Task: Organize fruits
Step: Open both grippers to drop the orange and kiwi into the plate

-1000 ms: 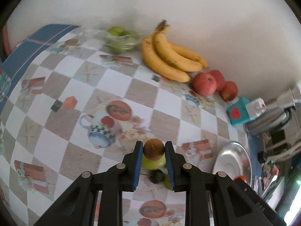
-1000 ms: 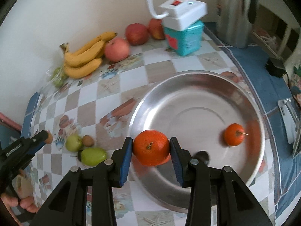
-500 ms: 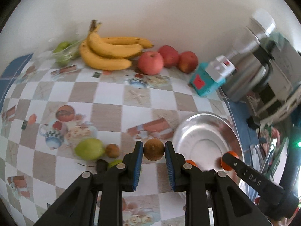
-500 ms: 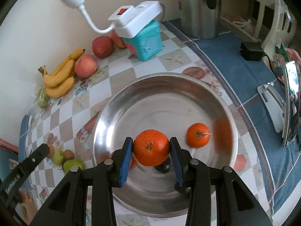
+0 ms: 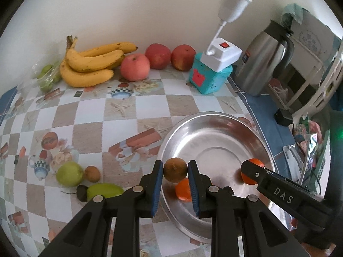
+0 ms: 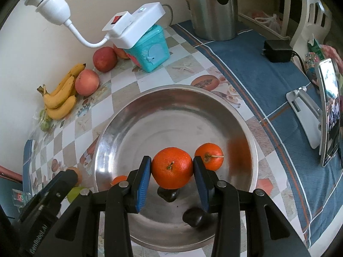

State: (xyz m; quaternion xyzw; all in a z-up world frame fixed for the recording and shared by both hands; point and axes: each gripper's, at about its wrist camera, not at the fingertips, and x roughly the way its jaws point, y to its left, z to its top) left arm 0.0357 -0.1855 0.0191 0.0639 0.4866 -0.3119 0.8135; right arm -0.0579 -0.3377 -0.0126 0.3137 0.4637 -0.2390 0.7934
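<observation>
My left gripper [image 5: 175, 167] is shut on a small brown round fruit [image 5: 175, 171], held over the near left rim of the steel bowl [image 5: 214, 115]. One orange [image 5: 182, 190] lies in the bowl just behind the left fingers. My right gripper [image 6: 172, 162] is shut on a large orange [image 6: 172, 169] above the bowl's [image 6: 171, 90] middle. A second orange [image 6: 209, 156] with a stem lies in the bowl to its right. A smaller one [image 6: 119, 180] shows at the left. Bananas [image 5: 92, 64] and three apples [image 5: 134, 67] line the wall.
A green pear [image 5: 69, 174], a small brown fruit [image 5: 92, 173] and another green fruit [image 5: 105, 190] lie on the checked cloth left of the bowl. A teal box [image 5: 209, 79] bearing a white power strip and a steel kettle [image 5: 263, 64] stand behind. A phone on a stand [image 6: 330, 115] is at the right.
My left gripper has swung right with the brown fruit, from above the small fruits to the bowl's rim. My right gripper has carried the orange from the bowl's edge to over its middle.
</observation>
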